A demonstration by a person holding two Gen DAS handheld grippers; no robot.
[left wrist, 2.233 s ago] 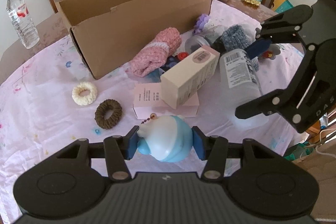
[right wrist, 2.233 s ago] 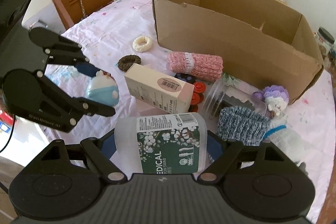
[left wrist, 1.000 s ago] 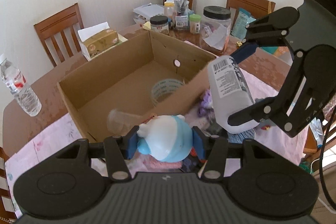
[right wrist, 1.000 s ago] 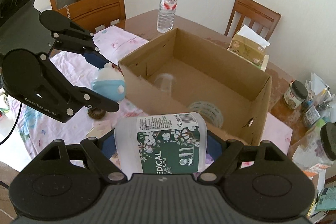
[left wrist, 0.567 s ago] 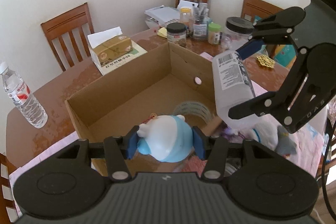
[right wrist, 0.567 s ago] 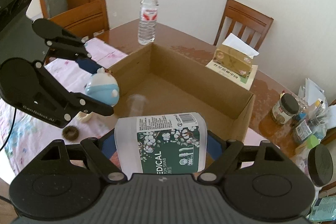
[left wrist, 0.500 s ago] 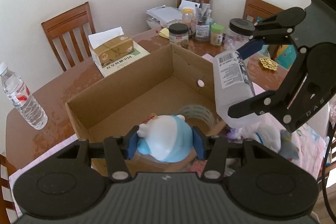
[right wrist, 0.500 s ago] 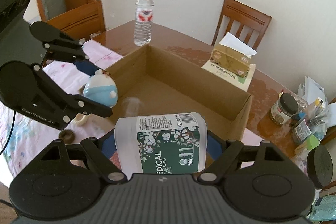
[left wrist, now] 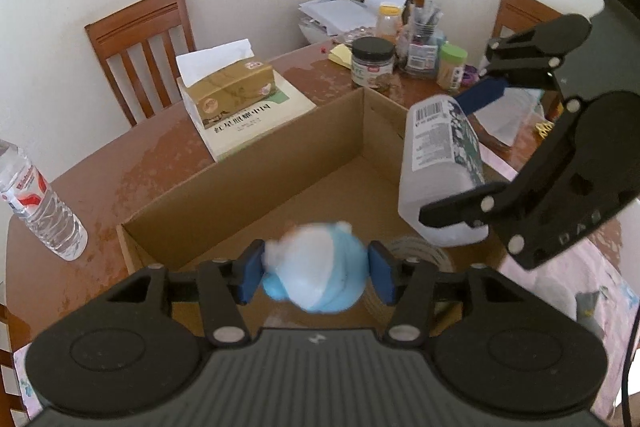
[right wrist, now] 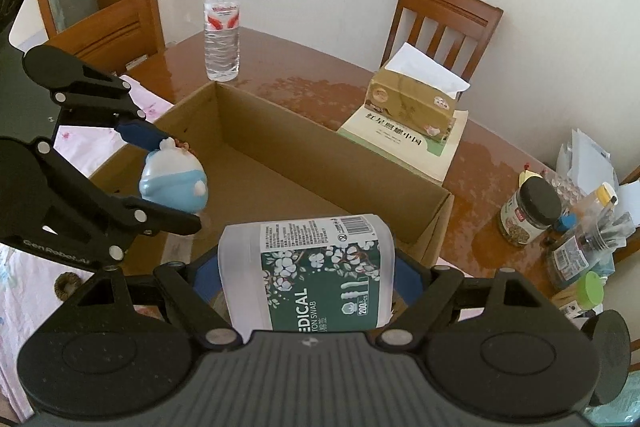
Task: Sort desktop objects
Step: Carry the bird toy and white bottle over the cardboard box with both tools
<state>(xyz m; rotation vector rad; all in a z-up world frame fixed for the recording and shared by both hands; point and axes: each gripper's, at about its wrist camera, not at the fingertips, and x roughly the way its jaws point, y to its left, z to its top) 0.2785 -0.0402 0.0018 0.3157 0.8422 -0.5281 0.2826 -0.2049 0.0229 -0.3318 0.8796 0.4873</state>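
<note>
Over the open cardboard box (left wrist: 240, 183) hangs my left gripper (left wrist: 316, 273), its jaws opening. The round blue and white toy (left wrist: 316, 281) is still between the blue pads, but it is blurred, tipped over and coming loose. The right wrist view shows the same toy (right wrist: 172, 183) between the left gripper's fingers (right wrist: 178, 181), above the box's (right wrist: 320, 155) left end. My right gripper (right wrist: 306, 279) is shut on the white cotton swab tub (right wrist: 308, 271) with the green label, held over the box's near right corner. From the left wrist view the tub (left wrist: 436, 167) hangs above the box's right end. A tape roll (left wrist: 420, 251) lies inside the box.
A tissue box (left wrist: 228, 91) sits on a book behind the cardboard box. A water bottle (left wrist: 40, 203) stands at the far left. Jars and a pen cup (left wrist: 420, 43) crowd the back right. Wooden chairs (left wrist: 140, 43) ring the table. A brown hair ring (right wrist: 68, 285) lies on the pink cloth.
Both grippers have moved farther over the box. The left jaws have widened, and the toy, sharp and upright before, now is blurred and tilted between them. The tub stays gripped.
</note>
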